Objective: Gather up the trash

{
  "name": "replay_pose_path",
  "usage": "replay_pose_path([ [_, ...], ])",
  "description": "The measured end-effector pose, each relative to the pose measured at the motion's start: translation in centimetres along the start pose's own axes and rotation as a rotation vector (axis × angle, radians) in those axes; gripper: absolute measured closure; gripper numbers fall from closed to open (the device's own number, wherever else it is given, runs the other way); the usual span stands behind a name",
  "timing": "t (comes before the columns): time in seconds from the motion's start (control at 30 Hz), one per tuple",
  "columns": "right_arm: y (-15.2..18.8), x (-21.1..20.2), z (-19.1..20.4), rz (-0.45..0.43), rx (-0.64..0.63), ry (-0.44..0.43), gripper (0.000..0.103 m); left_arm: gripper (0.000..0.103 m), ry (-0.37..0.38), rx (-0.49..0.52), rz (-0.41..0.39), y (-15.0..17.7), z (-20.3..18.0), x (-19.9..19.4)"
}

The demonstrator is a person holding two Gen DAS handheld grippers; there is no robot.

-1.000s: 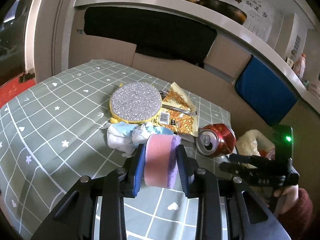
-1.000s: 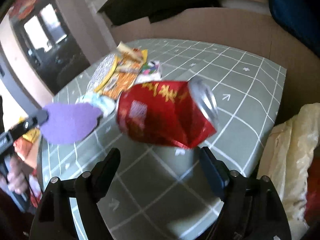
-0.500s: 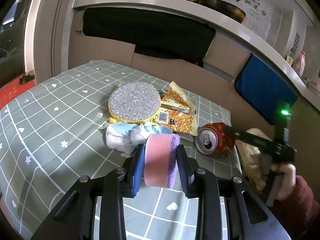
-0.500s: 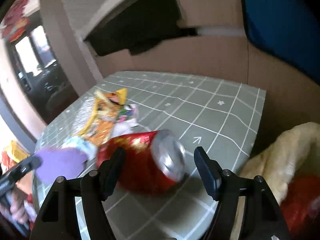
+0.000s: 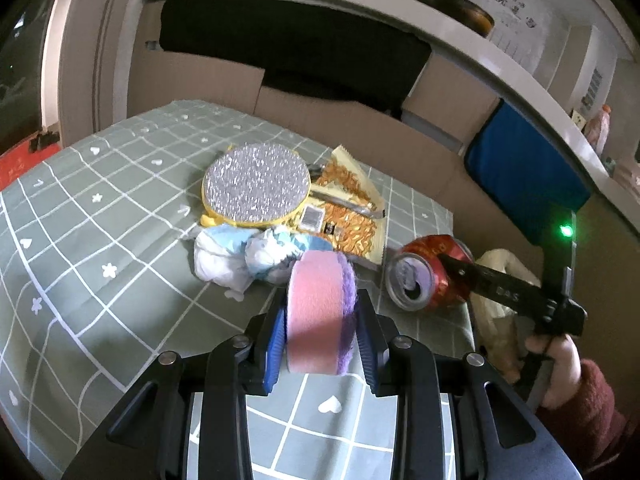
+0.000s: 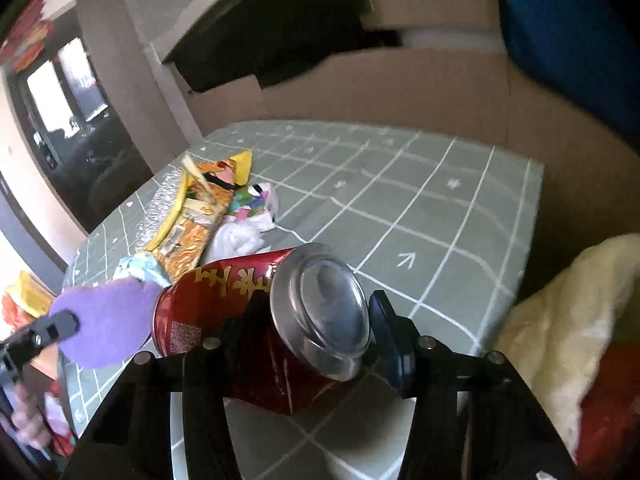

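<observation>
Your right gripper [image 6: 316, 316] closes its jaws on the red can [image 6: 256, 320]
Your left gripper [image 5: 320, 312] clamps a pink-purple sponge [image 5: 320, 312] above the desk [image 5: 80, 240]

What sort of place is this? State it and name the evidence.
Probably a lived-in home room, not a lab. A table under a green checked tablecloth carries snack rubbish: a crushed red can, an orange wrapper and crumpled tissue. A shelf runs along the wall behind.

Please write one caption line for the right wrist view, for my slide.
Right tongs closing around a dented red can on the green checked tablecloth.
</observation>
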State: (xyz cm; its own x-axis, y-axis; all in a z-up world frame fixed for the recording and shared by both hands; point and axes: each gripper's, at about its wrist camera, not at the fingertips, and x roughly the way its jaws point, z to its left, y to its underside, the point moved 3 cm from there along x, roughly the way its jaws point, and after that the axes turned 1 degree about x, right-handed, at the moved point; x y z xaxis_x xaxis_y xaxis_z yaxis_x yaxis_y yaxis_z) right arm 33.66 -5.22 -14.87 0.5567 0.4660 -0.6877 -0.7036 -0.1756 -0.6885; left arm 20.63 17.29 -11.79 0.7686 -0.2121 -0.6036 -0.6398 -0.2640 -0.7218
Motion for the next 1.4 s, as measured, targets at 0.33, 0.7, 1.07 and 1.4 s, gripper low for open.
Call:
replay_pose_path([
  [0.33,0.0,-4.5,1.1,-0.083,-0.029,0.045,0.054,0.073,-0.035,0.031,-0.075,-1.5,-1.1,-1.3],
  [0.7,-2.2,-11.9,1.6,-0.242,-0.081,0.112,0.054,0.073,0.013,0.15,-0.245,-5.6,-7.0,-4.9],
  [1.07,-2.6,-21.6,-2.4,-0.39,-0.057,0.262,0.054,0.072,0.155,0.264,-0.266,-7.5,-17.0,-4.1],
  [1.4,-1.9,-28.2,-8.3,-0.48,-0.005,0.482,0.054,0.072,0.316,0.34,-0.214,-7.3,-26.1,-0.7],
])
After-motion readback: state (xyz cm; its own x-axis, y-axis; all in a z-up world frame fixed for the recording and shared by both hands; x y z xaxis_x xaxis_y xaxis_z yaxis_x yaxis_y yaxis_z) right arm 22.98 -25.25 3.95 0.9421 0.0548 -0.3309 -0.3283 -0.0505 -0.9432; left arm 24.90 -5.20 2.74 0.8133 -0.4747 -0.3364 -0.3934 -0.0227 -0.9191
